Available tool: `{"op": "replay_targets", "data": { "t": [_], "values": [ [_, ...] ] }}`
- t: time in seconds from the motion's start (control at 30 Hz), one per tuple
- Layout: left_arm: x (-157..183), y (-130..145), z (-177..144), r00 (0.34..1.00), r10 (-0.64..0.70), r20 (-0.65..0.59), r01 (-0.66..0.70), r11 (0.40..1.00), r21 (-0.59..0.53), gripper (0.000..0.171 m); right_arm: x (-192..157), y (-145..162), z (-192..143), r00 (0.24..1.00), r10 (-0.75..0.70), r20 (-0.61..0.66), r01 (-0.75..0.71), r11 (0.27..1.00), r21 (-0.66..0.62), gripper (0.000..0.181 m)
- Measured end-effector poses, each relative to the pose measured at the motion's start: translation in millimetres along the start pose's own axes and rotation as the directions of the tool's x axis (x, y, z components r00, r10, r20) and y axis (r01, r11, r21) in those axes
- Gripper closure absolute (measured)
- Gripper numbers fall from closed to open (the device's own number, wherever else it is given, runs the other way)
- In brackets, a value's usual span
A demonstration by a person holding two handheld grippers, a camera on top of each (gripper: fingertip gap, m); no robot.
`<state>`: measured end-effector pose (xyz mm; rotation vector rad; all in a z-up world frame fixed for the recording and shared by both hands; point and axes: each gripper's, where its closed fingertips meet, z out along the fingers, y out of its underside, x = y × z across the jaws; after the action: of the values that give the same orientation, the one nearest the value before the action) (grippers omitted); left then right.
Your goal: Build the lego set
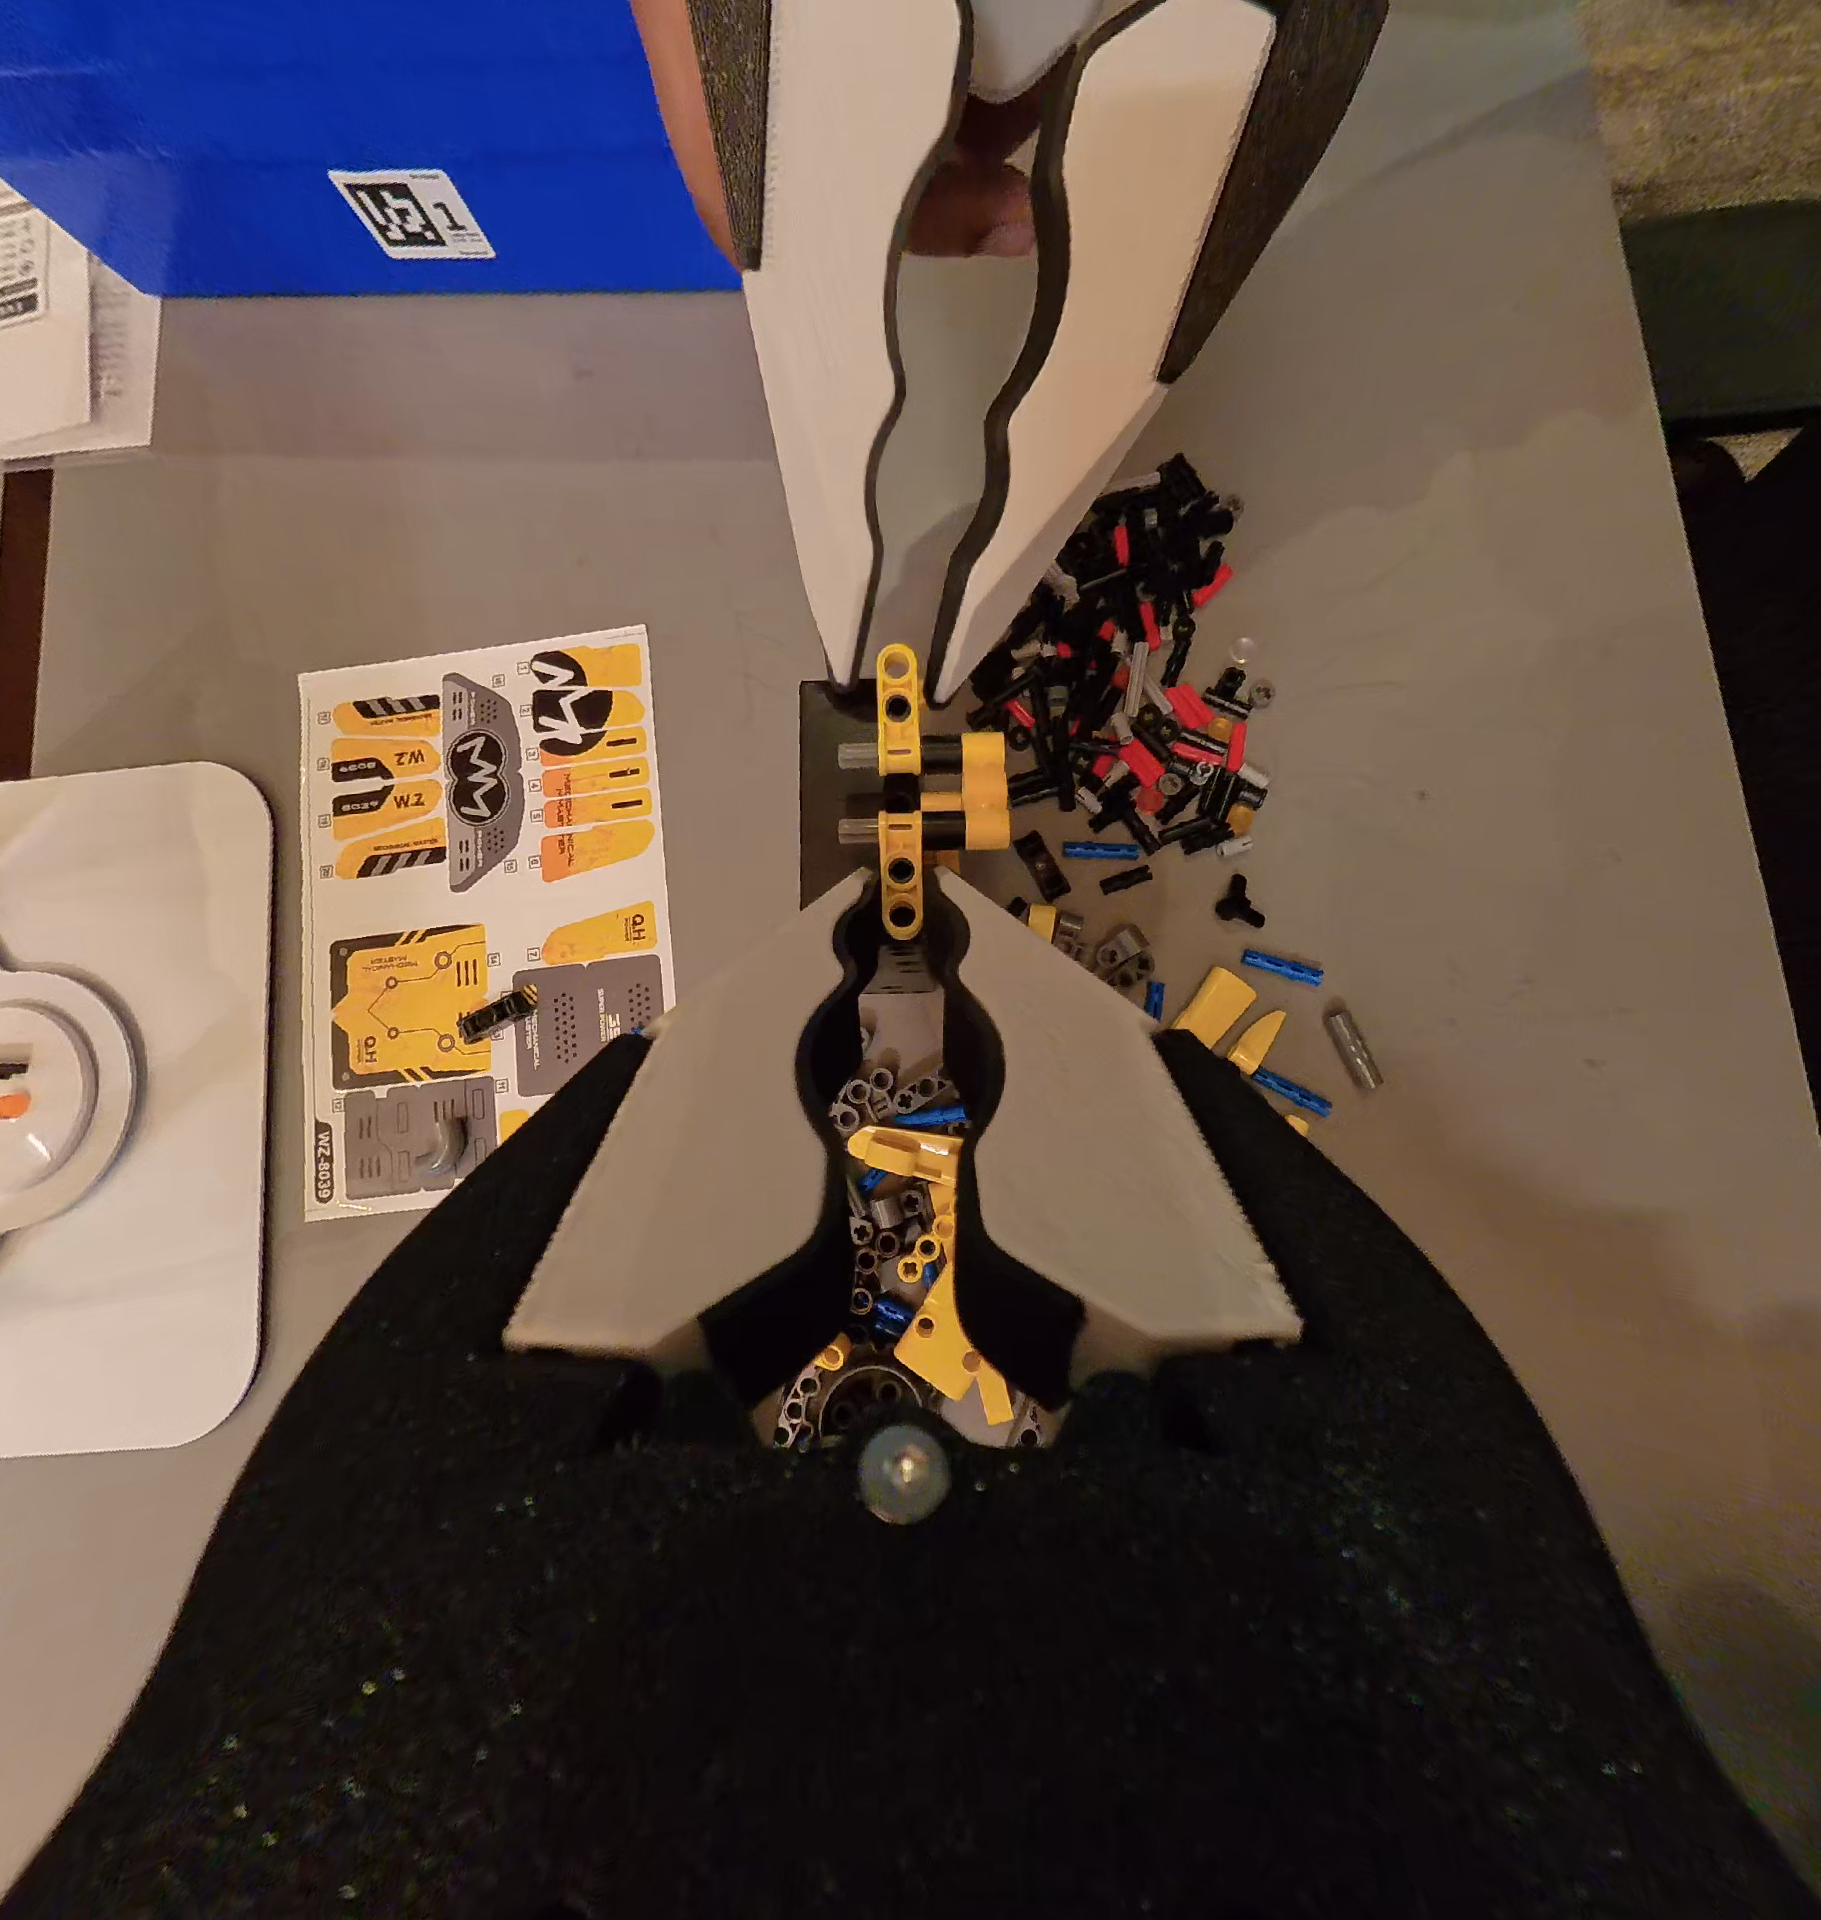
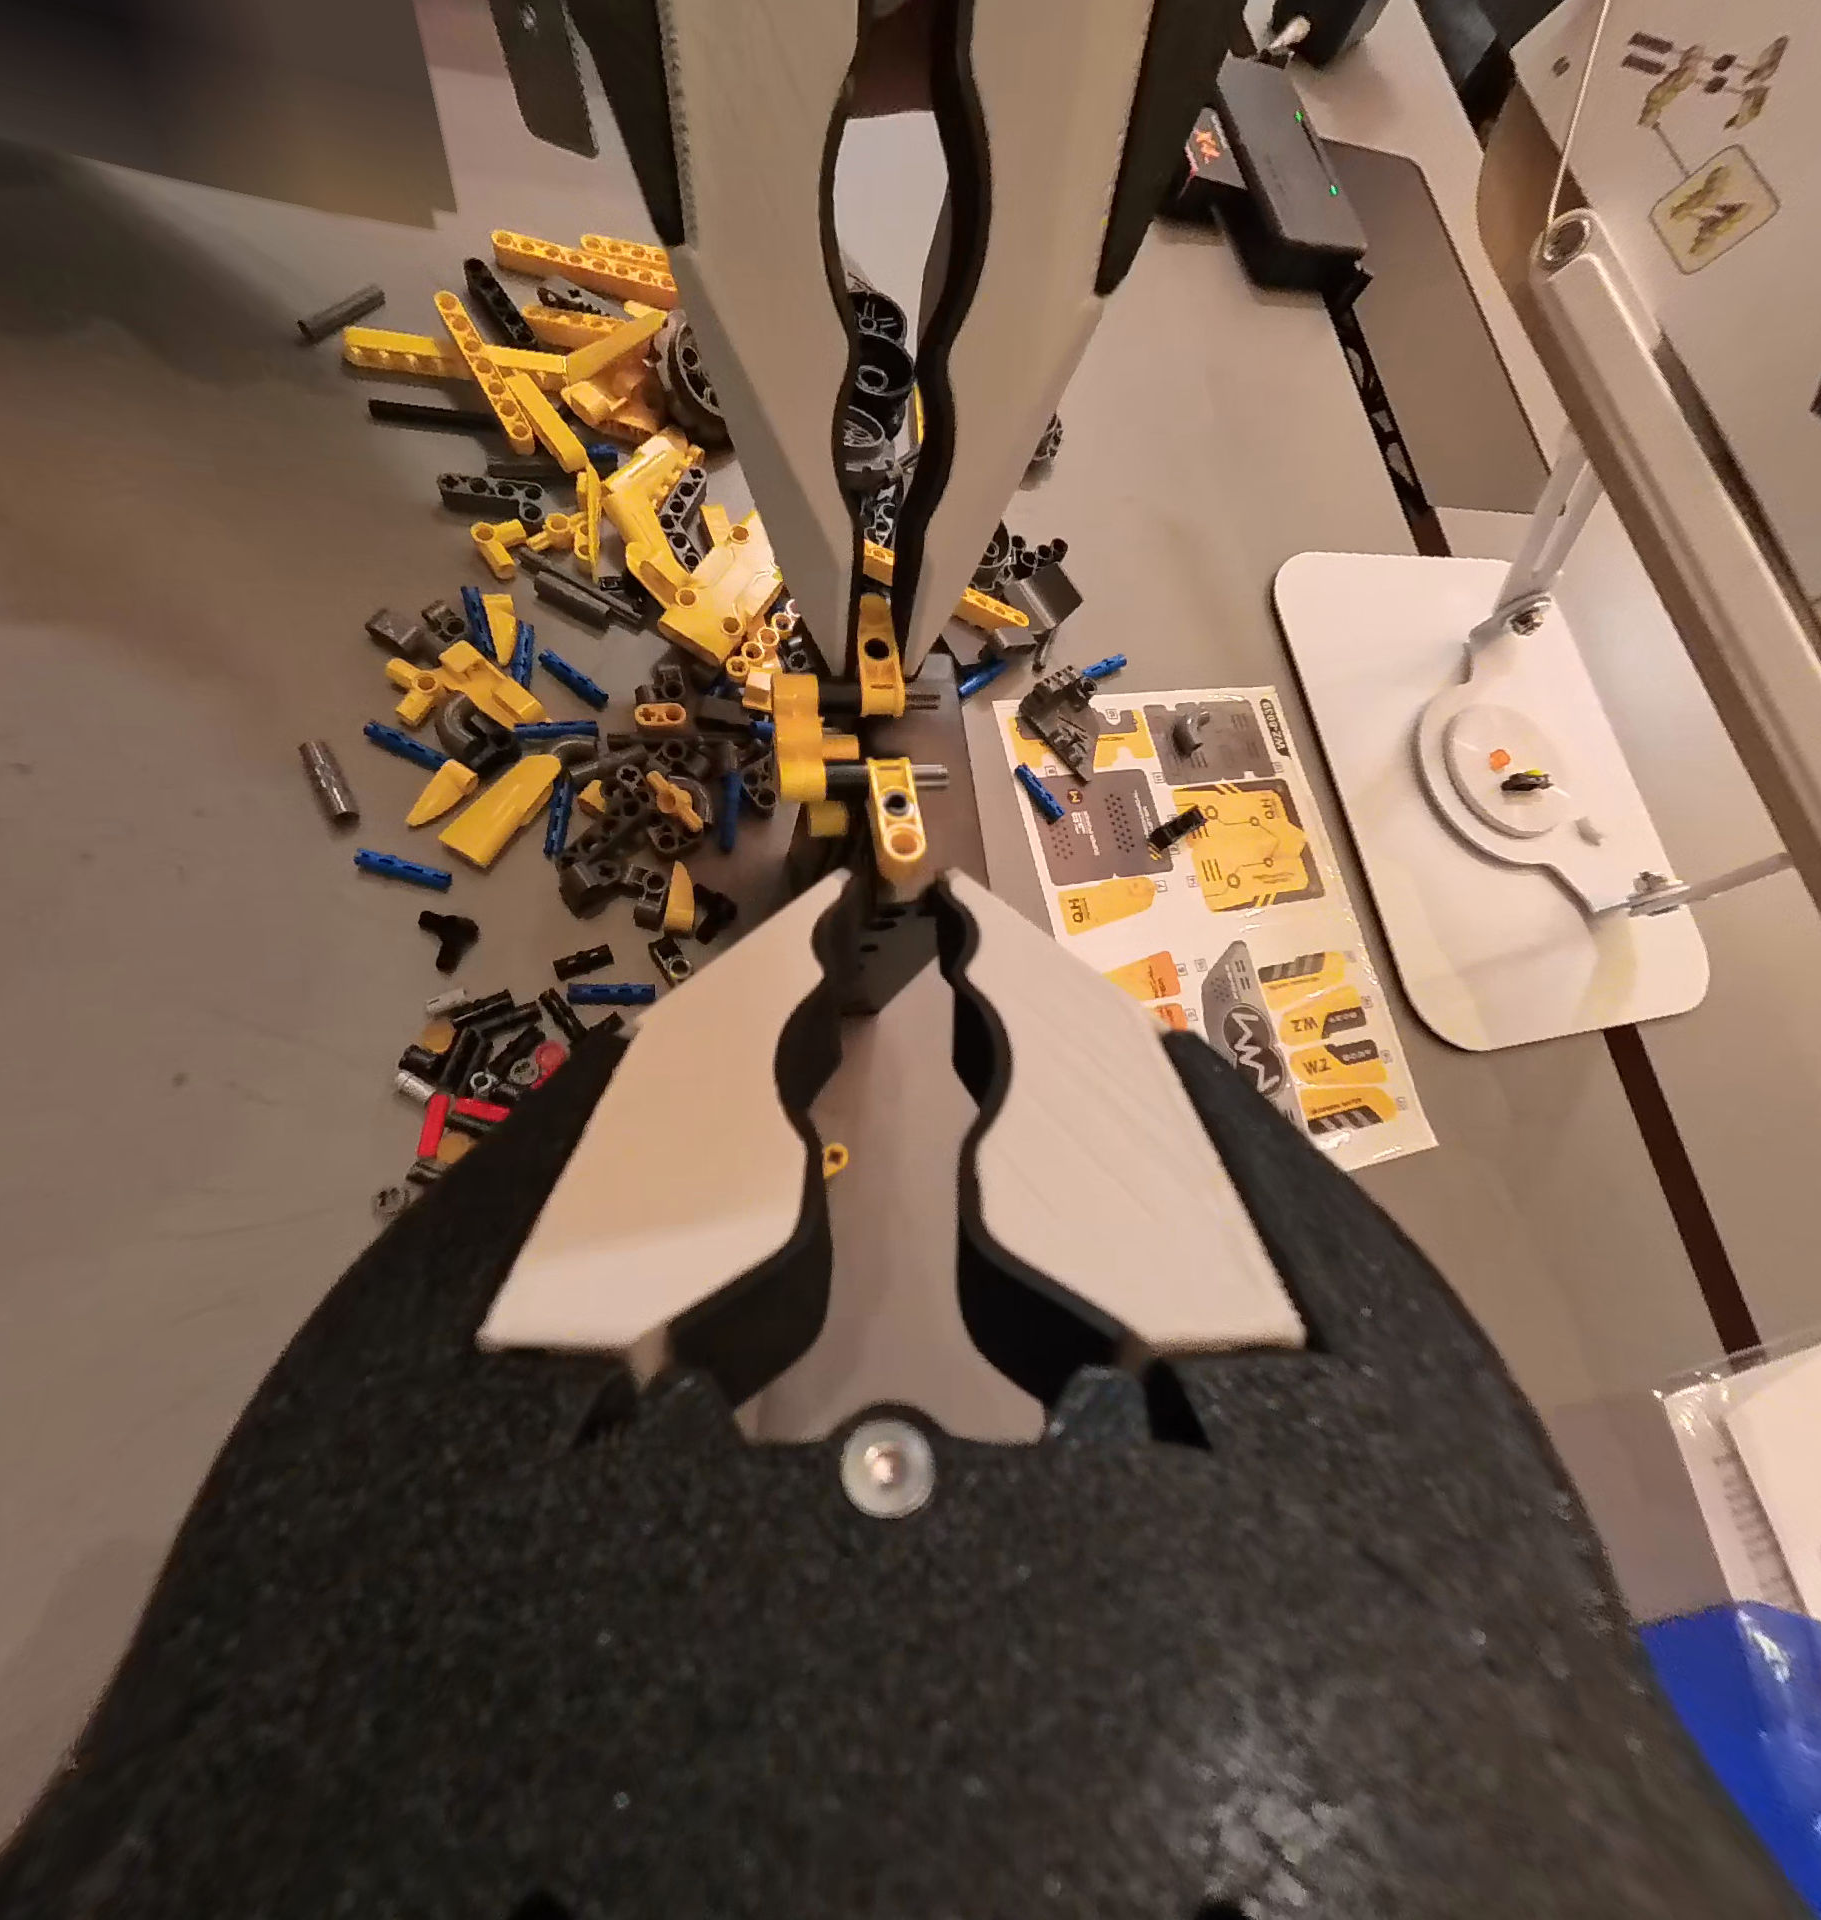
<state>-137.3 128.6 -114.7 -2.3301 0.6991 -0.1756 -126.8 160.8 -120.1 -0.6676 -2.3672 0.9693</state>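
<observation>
A small yellow brick assembly [image 1: 921,774] of two short holed beams, a yellow connector block, black pins and grey axles hangs between the two grippers above the grey table. My left gripper [image 1: 901,891] is shut on the near beam end. My right gripper [image 1: 893,686] comes in from the far side, shut on the other beam end. In the right wrist view the right gripper [image 2: 898,888] grips the near yellow beam of the assembly [image 2: 854,758], and the left gripper [image 2: 875,649] grips the far beam from above. A dark flat plate [image 1: 828,790] lies under the assembly.
A sticker sheet [image 1: 480,914] lies left of the assembly, with a white stand base [image 1: 106,1101] beyond it. A blue box [image 1: 314,135] stands at the back left. A pile of black and red pins [image 1: 1134,675] lies to the right. Yellow beams and wheels are heaped together [image 2: 594,436]. My hands' fingertips stand some 4 cm from each other.
</observation>
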Motion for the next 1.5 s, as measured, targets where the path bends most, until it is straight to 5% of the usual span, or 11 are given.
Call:
{"op": "replay_targets", "data": {
  "t": [0.4, 0.57, 1.5],
  "values": [
    [0, 0, 0, 1.000, 0.000, 0.007, 0.000, 1.000, -0.008, 0.164, 8, -29, -24, 0.996, 0.091, 0.004, -0.091, 0.996, 0.015, 0.163],
    [0, 0, 0, 1.000, -0.001, 0.008, 0.001, 1.000, -0.007, 0.165, 8, -19, -8, 0.997, 0.074, 0.034, -0.068, 0.988, -0.136, 0.178],
    [0, 0, 0, 1.000, 0.002, 0.009, -0.002, 1.000, -0.001, 0.165, 2, -15, -6, 0.994, 0.093, 0.056, -0.082, 0.983, -0.167, 0.181]
  ]
}}
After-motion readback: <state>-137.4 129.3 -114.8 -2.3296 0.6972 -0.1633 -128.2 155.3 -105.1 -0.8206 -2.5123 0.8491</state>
